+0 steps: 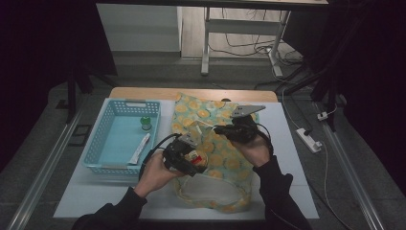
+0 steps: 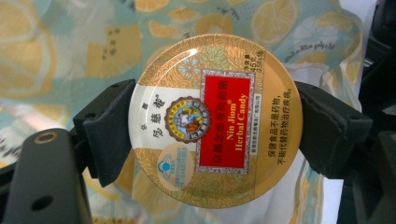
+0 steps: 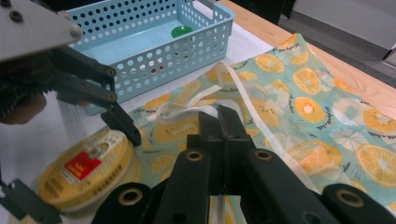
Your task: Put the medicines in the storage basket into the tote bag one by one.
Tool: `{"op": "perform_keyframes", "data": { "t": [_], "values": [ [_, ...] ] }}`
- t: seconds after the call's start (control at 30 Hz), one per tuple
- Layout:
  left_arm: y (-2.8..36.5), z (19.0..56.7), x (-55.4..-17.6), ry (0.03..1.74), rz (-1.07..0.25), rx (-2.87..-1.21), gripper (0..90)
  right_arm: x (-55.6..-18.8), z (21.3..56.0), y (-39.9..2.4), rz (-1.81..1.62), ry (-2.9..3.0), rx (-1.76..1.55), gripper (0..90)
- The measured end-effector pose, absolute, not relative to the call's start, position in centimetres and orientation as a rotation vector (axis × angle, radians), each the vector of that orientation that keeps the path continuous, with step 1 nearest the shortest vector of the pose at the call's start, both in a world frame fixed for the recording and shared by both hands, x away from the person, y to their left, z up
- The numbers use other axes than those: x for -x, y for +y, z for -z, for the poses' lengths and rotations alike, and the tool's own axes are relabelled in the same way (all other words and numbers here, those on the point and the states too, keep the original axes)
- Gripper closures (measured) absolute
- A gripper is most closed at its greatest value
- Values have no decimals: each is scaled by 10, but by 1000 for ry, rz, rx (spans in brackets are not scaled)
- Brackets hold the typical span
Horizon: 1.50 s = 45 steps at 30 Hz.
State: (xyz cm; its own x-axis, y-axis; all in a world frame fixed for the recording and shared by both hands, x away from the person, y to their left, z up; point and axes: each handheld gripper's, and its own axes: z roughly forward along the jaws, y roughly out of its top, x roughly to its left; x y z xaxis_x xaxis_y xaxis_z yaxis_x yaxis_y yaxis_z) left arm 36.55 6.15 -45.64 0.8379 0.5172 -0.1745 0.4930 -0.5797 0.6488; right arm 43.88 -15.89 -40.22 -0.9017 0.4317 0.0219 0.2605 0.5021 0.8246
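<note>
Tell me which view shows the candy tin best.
The left gripper view: the candy tin faces the camera, its label readable, clamped between the left gripper. The right gripper view shows the tin at an angle, low at its left. The high view shows it small, over the bag.

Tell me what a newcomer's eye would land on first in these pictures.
First, the round gold candy tin, clamped between the left gripper's jaws above the fruit-print bag at mid-table. Next, the right gripper, shut on the bag's pale strap. At the left stands a blue basket holding a white tube and a green-capped bottle.
</note>
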Motion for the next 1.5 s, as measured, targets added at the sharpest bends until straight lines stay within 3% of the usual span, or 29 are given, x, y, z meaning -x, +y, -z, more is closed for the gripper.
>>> {"op": "perform_keyframes", "data": {
  "t": [0.6,0.93,1.5],
  "values": [
    [23,466,-377,677,-27,-2322,201,-443,405,-161,-1359,2549,-617,900],
    [11,484,-400,755,-114,-2345,200,-443,406,-161,-1356,2548,-618,900],
    [20,505,-435,876,-151,-2308,200,-445,409,-159,-1339,2547,-635,900]
  ]
}}
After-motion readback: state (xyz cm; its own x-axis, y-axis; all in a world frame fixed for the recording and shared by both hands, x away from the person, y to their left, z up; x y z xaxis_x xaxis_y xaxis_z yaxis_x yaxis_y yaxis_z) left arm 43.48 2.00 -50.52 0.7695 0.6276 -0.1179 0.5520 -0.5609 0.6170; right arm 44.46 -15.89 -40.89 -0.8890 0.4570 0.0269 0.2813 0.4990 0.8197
